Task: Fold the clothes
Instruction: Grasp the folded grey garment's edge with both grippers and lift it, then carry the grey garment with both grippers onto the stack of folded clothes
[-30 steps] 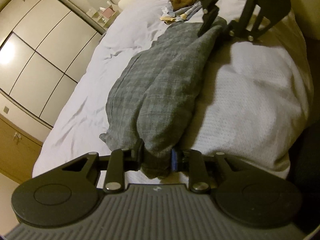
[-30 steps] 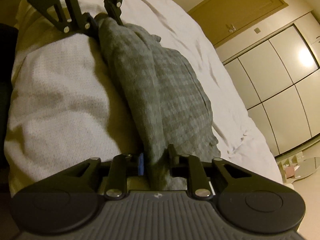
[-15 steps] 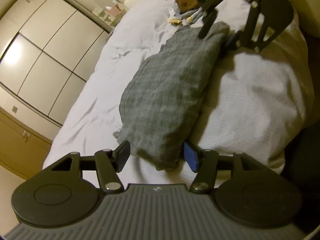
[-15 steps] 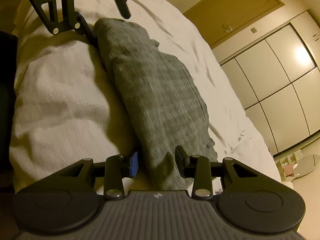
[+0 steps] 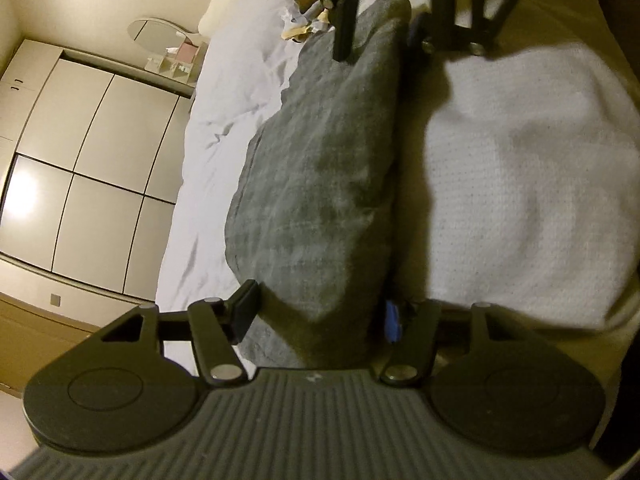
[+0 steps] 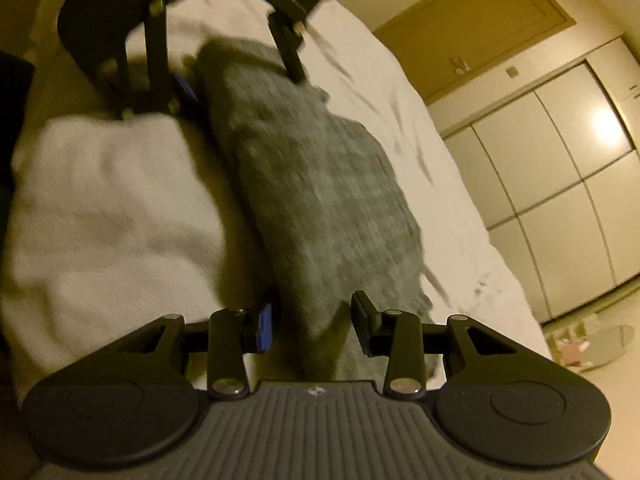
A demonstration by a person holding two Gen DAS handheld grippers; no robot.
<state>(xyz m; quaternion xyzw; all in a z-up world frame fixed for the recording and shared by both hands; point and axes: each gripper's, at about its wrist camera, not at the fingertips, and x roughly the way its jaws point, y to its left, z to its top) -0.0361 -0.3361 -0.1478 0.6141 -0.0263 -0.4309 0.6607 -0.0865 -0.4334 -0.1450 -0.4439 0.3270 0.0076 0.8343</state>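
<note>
Now both the left gripper (image 5: pixel 318 312) and right gripper (image 6: pixel 312 322) gape, straddling the grey garment's (image 5: pixel 320 168) ends beside the white towel (image 5: pixel 528 168); folded or mid-fold, unclear.

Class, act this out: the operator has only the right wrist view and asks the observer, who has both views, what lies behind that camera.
Operator: What is on the bed behind my right gripper?
Observer: A small heap of crumpled pale and brown items on the sheet, just past the grey garment.
Operator: Anything further back?
Observer: What looks like a pale pillow.
Operator: The left gripper is blurred for me. Is it holding cloth?
Observer: No. The left gripper is open, with the garment's end lying loose between its fingers.
</note>
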